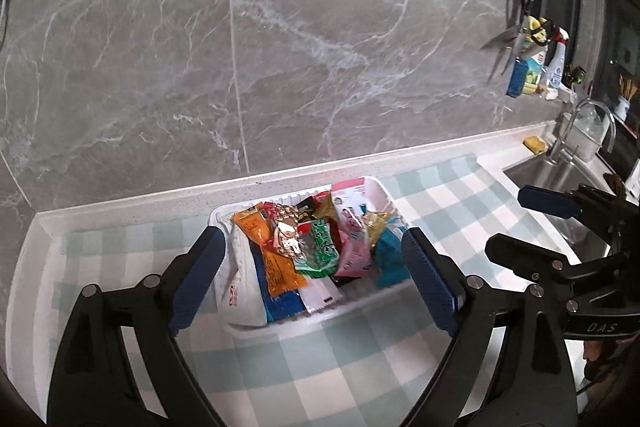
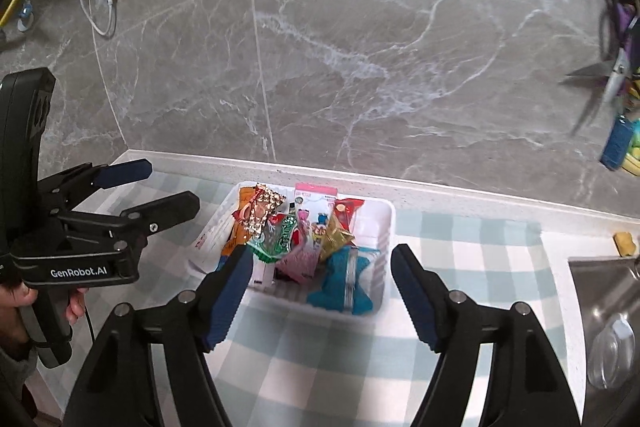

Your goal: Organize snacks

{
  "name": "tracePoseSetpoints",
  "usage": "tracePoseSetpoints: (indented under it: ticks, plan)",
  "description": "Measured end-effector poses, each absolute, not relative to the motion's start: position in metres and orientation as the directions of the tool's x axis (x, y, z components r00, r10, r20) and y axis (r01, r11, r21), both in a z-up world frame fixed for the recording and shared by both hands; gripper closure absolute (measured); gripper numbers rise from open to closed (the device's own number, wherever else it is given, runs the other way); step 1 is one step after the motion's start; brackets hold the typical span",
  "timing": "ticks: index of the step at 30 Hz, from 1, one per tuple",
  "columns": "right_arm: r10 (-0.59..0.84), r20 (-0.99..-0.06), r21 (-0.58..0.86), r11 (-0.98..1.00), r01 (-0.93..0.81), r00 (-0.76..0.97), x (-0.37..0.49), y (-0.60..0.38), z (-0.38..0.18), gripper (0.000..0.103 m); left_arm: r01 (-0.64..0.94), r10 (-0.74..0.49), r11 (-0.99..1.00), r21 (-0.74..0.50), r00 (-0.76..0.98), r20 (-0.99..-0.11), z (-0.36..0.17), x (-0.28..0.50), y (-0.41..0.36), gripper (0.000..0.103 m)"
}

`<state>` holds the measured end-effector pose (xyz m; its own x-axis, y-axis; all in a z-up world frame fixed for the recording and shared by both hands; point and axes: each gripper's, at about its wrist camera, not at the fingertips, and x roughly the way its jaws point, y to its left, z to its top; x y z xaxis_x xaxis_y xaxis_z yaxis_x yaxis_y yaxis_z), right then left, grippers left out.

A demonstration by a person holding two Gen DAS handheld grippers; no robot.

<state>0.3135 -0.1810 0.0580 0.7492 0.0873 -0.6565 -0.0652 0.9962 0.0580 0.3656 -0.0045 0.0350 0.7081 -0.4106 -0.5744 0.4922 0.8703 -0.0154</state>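
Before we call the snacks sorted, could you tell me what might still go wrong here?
1. The packets are heaped in the white basket; the orange packet lies high and could slide out if bumped.
2. The basket sits on a checked cloth, so a nudge from either open gripper could shift it.

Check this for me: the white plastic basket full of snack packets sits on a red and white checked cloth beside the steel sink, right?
Not quite. The white plastic basket of snack packets sits on a pale blue and white checked cloth, not red; the right wrist view shows it, steel sink alongside.
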Motion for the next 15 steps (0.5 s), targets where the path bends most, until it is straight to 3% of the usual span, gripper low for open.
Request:
tracePoseSetpoints:
  ticks: [15]
  plan:
    - [0.07,-0.637,0.064,0.997,-0.038,0.768,0.265,-0.181,0.072,0.028,0.51,-0.401,0.858,0.065,0.743,-0.536,0.063,0.304,-0.008,0.013]
